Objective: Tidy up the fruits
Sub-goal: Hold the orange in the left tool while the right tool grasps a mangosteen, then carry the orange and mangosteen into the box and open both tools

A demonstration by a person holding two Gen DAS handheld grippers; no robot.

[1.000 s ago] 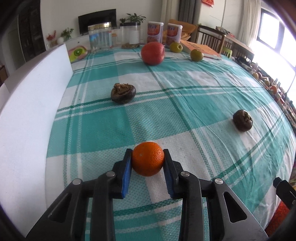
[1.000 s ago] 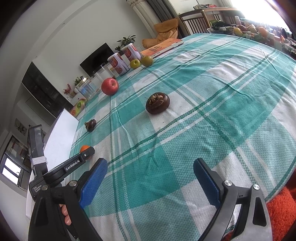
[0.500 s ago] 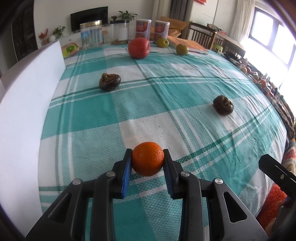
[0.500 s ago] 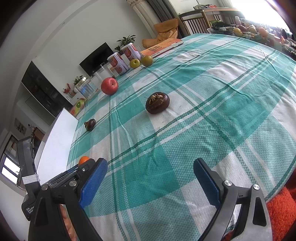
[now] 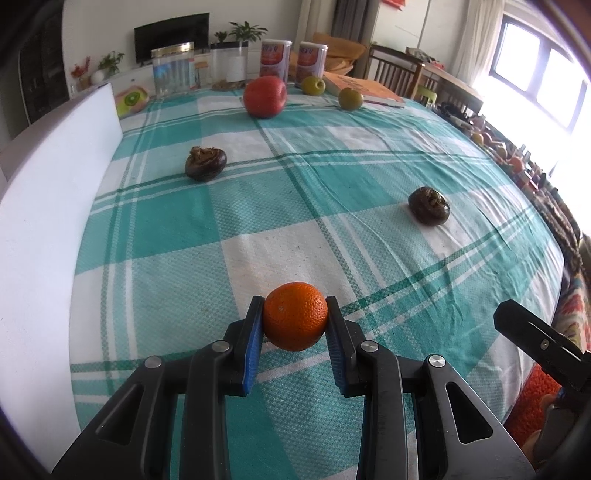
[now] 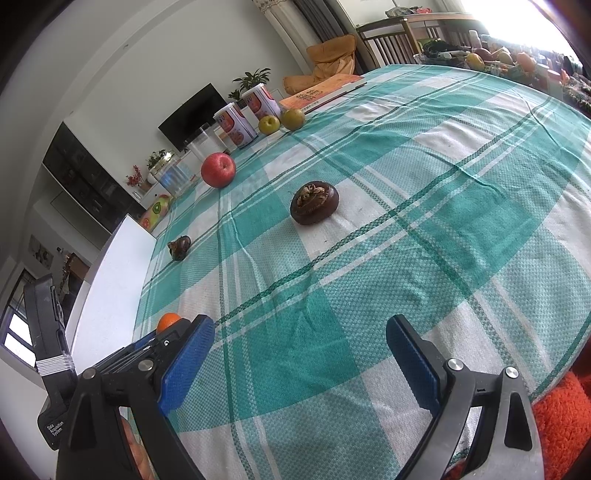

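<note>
At the near edge of the counter [image 5: 258, 229]: left tongs [image 5: 295, 325] clamped on an orange [image 5: 295, 315], seemingly just clear of the cloth — carrying step. Right tongs [image 6: 299, 354] spread wide, empty. Next: set it down beside other fruit, perhaps the apple [image 5: 265, 96].

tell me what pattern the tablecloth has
Teal and white plaid with thin dark green lines, on the tablecloth; clearest in the left wrist view.

White walls; a dark television [image 5: 171, 36] on the far wall; wooden chairs [image 5: 395, 72]; bright windows [image 5: 535, 70] at right.
</note>
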